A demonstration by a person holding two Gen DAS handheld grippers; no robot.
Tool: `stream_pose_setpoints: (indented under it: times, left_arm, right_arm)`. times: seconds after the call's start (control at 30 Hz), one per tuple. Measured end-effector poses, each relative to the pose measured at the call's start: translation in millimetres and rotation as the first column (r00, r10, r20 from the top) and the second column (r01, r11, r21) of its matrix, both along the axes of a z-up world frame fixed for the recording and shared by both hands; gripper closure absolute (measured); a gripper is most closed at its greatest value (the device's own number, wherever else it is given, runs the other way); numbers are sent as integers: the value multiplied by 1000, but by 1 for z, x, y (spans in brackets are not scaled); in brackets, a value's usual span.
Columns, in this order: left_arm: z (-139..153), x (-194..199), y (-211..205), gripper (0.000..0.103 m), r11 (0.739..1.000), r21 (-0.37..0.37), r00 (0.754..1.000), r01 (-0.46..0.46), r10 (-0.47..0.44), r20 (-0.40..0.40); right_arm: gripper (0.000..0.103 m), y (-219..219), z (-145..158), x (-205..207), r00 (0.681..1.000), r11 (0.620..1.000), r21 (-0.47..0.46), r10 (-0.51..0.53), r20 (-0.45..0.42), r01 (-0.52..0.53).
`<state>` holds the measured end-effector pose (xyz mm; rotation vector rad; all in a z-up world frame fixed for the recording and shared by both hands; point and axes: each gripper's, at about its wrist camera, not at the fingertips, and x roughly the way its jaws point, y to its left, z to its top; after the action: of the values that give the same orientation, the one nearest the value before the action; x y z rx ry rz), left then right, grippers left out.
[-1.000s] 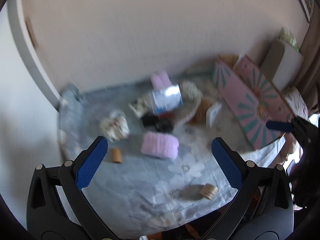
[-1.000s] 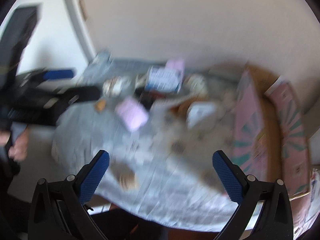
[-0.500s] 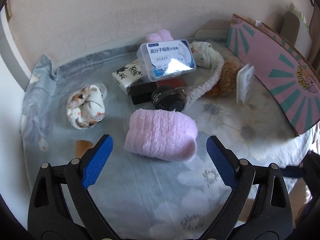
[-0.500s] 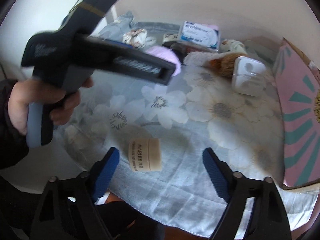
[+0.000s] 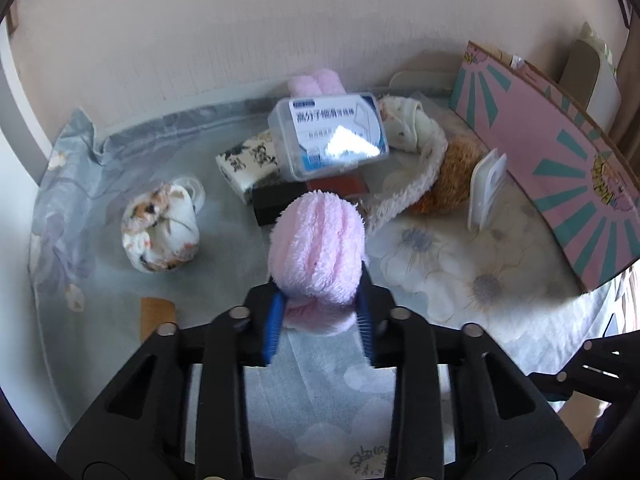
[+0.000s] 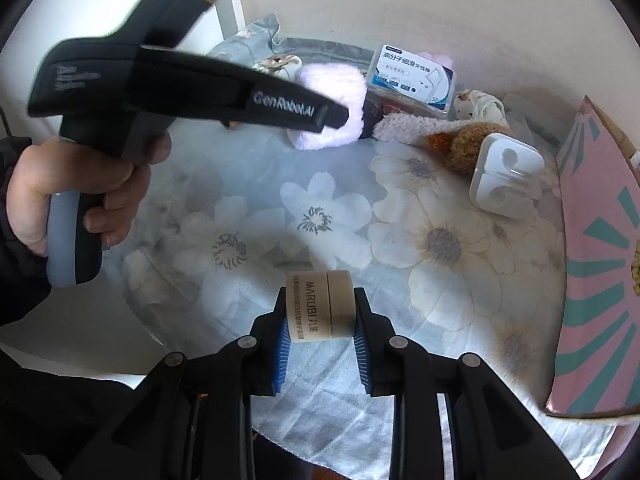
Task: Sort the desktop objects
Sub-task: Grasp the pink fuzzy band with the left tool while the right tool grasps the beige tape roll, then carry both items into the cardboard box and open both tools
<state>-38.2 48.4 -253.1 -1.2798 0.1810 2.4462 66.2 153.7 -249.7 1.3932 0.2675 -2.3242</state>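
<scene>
My left gripper point(image 5: 320, 322) is shut on a fluffy pink rolled towel point(image 5: 318, 248), which stands up between the blue pads over the floral cloth point(image 5: 440, 248). The towel also shows in the right wrist view point(image 6: 332, 100), with the left gripper's black body in front of it. My right gripper point(image 6: 321, 338) is shut on a small beige jar point(image 6: 320, 306) labelled MARUBI, near the table's front edge.
Behind the towel lie a clear floss-pick box point(image 5: 332, 136), a patterned tissue pack point(image 5: 250, 162), a black box point(image 5: 276, 202), a rolled floral cloth point(image 5: 160, 232), a brown plush point(image 5: 452, 184), a white plastic case point(image 6: 506, 176) and a second beige jar point(image 5: 156, 314). A pink cardboard box point(image 5: 560, 176) stands right.
Both grippers have closed: the left one on the pink towel, which now stands upright between its pads, the right one on the beige jar.
</scene>
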Motion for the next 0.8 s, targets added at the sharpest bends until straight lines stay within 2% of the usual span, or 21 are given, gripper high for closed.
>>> stream_pose_setpoints:
  times: [0.2, 0.37, 0.57, 0.8]
  left_arm:
    - [37, 4, -2, 80, 999, 39, 1000, -29, 29, -1]
    - [76, 4, 2, 80, 1000, 21, 1000, -4, 5, -15]
    - [128, -7, 19, 80, 999, 40, 997, 31, -28, -66]
    - [181, -24, 73, 80, 984, 81, 982, 162, -153, -107]
  right_arm:
    - [77, 3, 33, -11, 1000, 1000, -14, -2, -25, 1]
    - [77, 21, 78, -16, 997, 988, -138, -73, -26, 69]
    - [77, 53, 125, -37, 982, 979, -129, -167, -86, 155]
    - [77, 108, 162, -54, 956, 964, -59, -264, -125, 258]
